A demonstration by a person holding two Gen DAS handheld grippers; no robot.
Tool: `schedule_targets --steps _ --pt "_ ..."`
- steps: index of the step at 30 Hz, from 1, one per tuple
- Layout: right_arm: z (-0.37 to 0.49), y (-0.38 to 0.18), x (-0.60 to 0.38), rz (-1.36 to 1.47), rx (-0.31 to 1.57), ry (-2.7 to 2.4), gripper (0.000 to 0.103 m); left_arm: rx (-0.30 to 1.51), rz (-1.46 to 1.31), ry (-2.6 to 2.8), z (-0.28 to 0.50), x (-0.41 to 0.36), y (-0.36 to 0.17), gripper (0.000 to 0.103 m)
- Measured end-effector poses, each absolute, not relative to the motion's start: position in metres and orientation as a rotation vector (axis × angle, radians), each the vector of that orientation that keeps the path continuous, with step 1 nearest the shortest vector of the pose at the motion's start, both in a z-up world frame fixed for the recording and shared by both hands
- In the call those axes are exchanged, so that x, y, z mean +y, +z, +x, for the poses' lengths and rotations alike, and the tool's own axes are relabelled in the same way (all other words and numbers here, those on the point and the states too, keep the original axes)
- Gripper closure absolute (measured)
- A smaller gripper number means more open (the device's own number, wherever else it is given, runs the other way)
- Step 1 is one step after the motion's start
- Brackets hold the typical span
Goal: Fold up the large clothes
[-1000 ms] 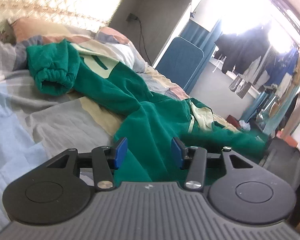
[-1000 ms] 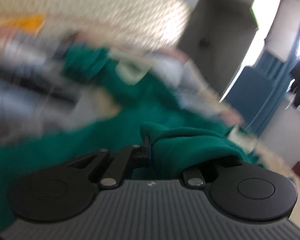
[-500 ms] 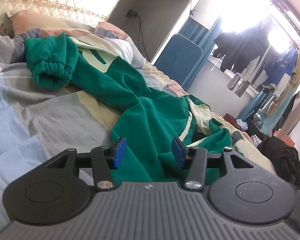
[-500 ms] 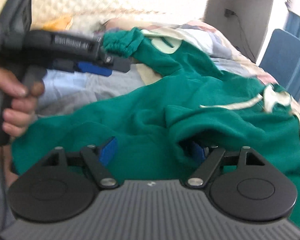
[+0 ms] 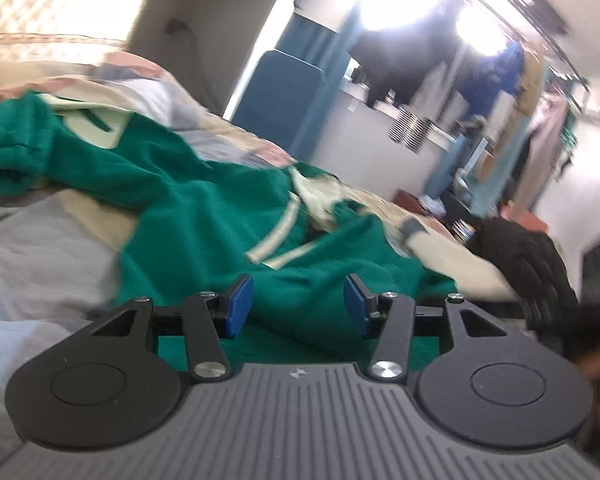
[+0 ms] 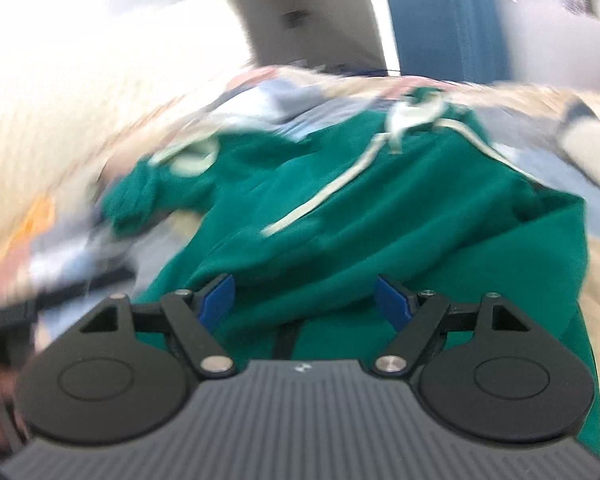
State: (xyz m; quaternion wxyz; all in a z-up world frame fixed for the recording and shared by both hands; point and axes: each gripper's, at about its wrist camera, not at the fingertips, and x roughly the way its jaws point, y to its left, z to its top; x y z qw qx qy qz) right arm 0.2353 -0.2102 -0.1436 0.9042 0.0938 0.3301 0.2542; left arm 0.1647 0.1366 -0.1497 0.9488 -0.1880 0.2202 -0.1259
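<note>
A large green hoodie (image 5: pixel 204 216) with cream drawstrings (image 5: pixel 276 236) lies crumpled across the bed. One sleeve cuff (image 5: pixel 4 172) reaches out to the far left. My left gripper (image 5: pixel 298 306) hovers open over the hoodie's near hem, and its blue pads touch nothing. In the blurred right wrist view the same hoodie (image 6: pixel 380 232) fills the middle, hood and drawstrings (image 6: pixel 320 200) at the far end. My right gripper (image 6: pixel 304 302) stands wide open just above the green cloth, its pads pressing on nothing.
The bed has a grey, blue and beige patchwork quilt (image 5: pixel 40 248). A black garment (image 5: pixel 516 248) lies at the bed's right edge. Beyond it stand a blue padded chair (image 5: pixel 284 96) and a rack of hanging clothes (image 5: pixel 480 80). A quilted headboard is at the back left.
My right gripper was shut on a fold of green cloth; it has let go, opened wide and rolled. The left view has swung right, bringing the hood and drawstrings to the centre.
</note>
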Motion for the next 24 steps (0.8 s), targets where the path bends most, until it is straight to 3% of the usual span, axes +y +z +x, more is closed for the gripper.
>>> schedule_targets --steps 3,6,8,11,24 --pt "0.254 -0.148 -0.217 0.266 0.691 0.485 0.025 0.447 -0.358 -0.294 0.171 0.116 -0.151 0.047" --pt "0.271 -0.151 -0.212 0.262 0.666 0.469 0.035 0.455 -0.346 -0.324 0.187 0.095 -0.153 0.047" --pt "0.283 -0.154 -0.205 0.252 0.653 0.462 0.049 0.469 -0.323 -0.332 0.199 0.082 -0.156 0.047" --pt "0.300 -0.157 -0.198 0.245 0.635 0.477 0.056 0.477 -0.274 -0.271 0.216 0.066 -0.164 0.042" --pt "0.317 -0.200 -0.192 0.171 0.797 0.421 0.063 0.484 -0.270 -0.098 0.234 0.072 -0.181 0.040"
